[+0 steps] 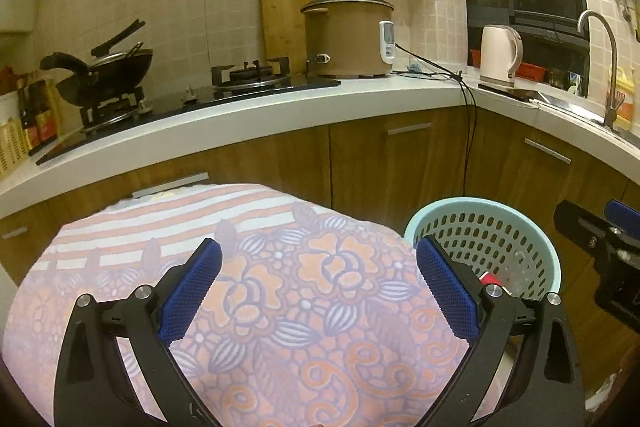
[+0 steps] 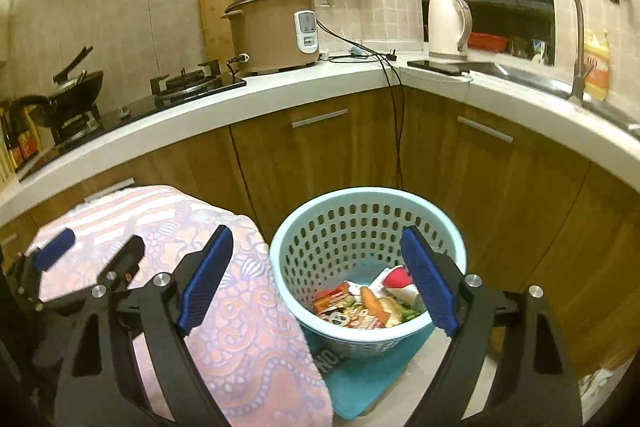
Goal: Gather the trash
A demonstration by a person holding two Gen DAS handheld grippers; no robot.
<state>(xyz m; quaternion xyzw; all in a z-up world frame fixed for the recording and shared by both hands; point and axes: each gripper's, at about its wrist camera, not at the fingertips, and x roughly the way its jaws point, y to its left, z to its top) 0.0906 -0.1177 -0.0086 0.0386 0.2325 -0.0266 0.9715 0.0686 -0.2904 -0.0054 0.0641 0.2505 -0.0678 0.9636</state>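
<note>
One round, pale blue plastic basket [image 2: 360, 223] with perforated walls stands on the floor, touching the right edge of one table [image 2: 248, 327] covered by a floral cloth. Inside the basket lies the trash [image 2: 360, 305]: several crumpled wrappers. The right gripper [image 2: 316, 279] hangs above the basket, jaws wide apart, holding nothing. The left gripper [image 1: 320, 289] hangs over the table left of the basket, jaws also wide and empty

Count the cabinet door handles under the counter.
4 visible: one at the far left, one behind the patterned cloth, one below the rice cooker, one under the sink side. More may be hidden.
</note>
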